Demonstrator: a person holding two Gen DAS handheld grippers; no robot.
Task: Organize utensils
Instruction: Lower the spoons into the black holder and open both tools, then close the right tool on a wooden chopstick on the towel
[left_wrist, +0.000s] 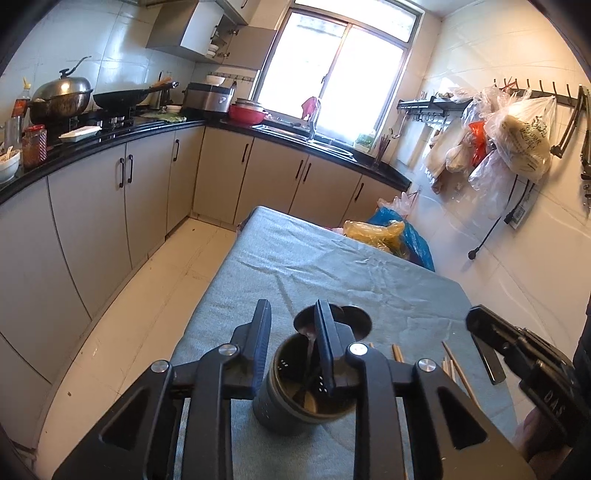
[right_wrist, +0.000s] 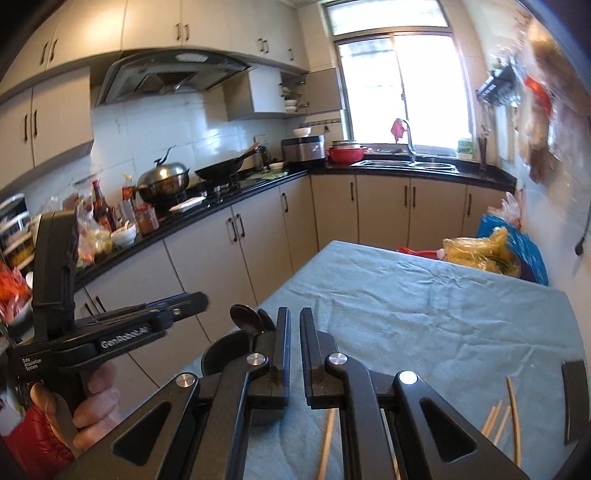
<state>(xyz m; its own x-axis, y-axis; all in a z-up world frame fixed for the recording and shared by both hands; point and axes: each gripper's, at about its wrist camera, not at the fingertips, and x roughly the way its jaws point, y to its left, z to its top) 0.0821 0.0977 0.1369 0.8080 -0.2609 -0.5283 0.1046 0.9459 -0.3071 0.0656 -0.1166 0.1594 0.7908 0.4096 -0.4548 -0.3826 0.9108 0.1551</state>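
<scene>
The left gripper (right_wrist: 192, 301), held out past the cloth-covered table's (right_wrist: 424, 317) left edge, carries white lettering on its side arm that reads "GenRobot.AI". Nearer the hand (right_wrist: 92, 402), a small white label on its body reads "Data Acquisition System". From the other side of the table, the right gripper's (left_wrist: 476, 325) body shows the raised letters "DAS".

A narrow kitchen with white tiled walls (left_wrist: 122, 51) and a pale tiled floor (left_wrist: 147, 280); beige cabinets (left_wrist: 92, 206) run under a black countertop (left_wrist: 110, 138) that bends round the corner; a bright window (left_wrist: 332, 74) stands over the sink (right_wrist: 406, 162); a range hood (right_wrist: 166, 74) hangs beneath upper cupboards (right_wrist: 155, 22); daylight washes in, glaring at the glass.
</scene>
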